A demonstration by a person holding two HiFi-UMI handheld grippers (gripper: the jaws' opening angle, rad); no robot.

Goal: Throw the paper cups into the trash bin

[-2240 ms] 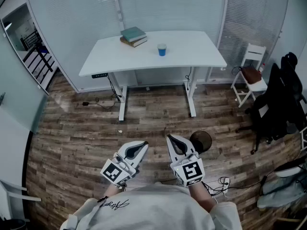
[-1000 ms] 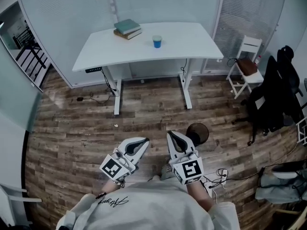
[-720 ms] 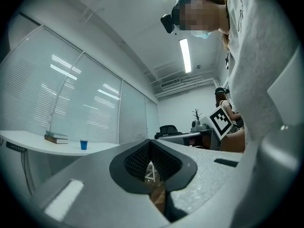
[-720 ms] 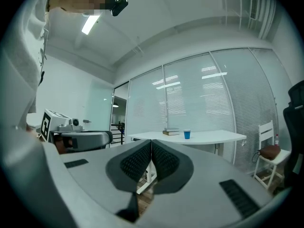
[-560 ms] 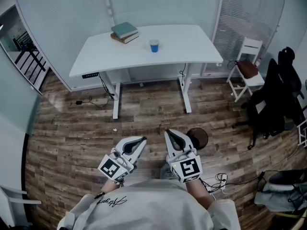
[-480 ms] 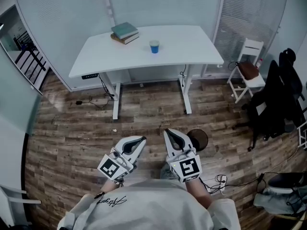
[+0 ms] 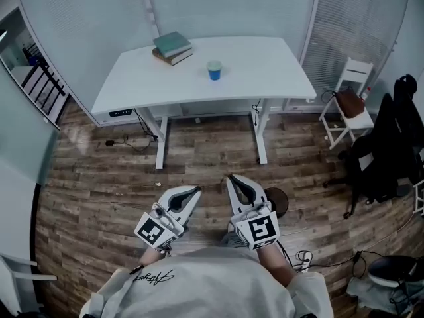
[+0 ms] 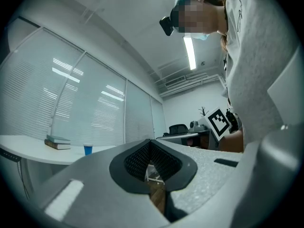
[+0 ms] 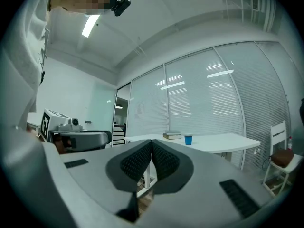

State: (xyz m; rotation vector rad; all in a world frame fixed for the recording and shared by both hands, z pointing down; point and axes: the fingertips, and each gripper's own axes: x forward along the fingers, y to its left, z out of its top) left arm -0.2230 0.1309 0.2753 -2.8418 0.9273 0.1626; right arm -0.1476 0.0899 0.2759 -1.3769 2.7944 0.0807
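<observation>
Open floor ahead to desk; bin low right.

Smooth desk, wooden floor, seemingly paper cup

One white desk stands on a wooden floor, and on it are one blue paper cup and two stacked books. On the floor there is one dark, round trash bin, and at the right one white chair. Two handheld grippers show at the bottom: one left gripper and one right gripper.
</observation>
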